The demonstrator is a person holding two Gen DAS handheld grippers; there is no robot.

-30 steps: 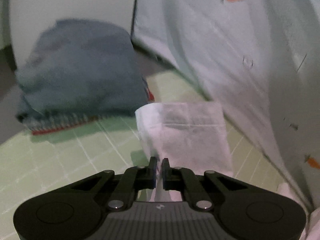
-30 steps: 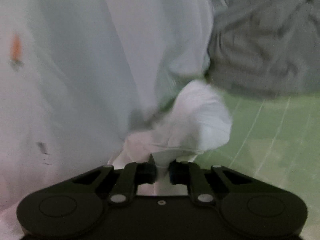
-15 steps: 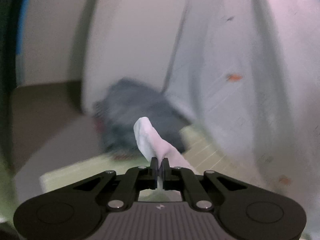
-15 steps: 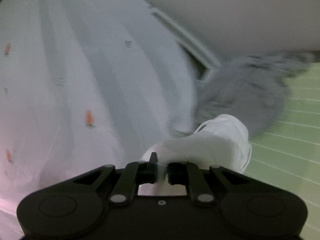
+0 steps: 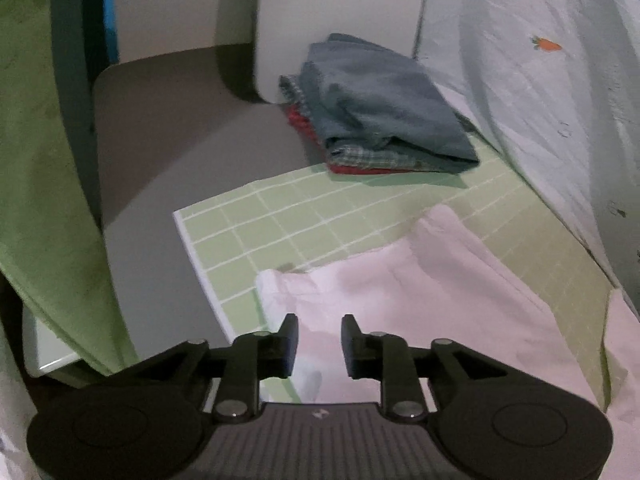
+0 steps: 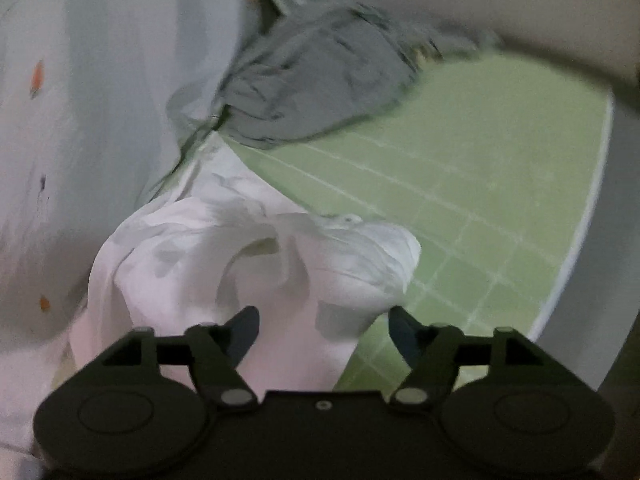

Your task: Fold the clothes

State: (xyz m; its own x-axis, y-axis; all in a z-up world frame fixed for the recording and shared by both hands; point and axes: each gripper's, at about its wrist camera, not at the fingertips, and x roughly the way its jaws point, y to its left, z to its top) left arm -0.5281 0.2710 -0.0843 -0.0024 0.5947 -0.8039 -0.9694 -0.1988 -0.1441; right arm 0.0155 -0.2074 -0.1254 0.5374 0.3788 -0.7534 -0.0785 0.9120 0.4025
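A white garment (image 5: 420,292) lies on the green gridded mat (image 5: 280,220), fairly flat in the left wrist view and bunched with folds in the right wrist view (image 6: 256,248). My left gripper (image 5: 319,336) is open just above the garment's near edge and holds nothing. My right gripper (image 6: 324,328) is wide open over the bunched end of the garment, not gripping it. A pale cloth with small carrot prints (image 5: 540,80) hangs along the mat's side, also seen in the right wrist view (image 6: 80,100).
A stack of folded clothes (image 5: 376,112), blue on top with plaid and red beneath, sits at the mat's far corner. A crumpled grey garment (image 6: 316,80) lies at the mat's far end. A green cloth (image 5: 44,180) hangs at the left. The mat rests on a grey table (image 5: 172,132).
Both grippers were shut on the white garment and held it lifted. Now both are open, and the garment lies on the mat.
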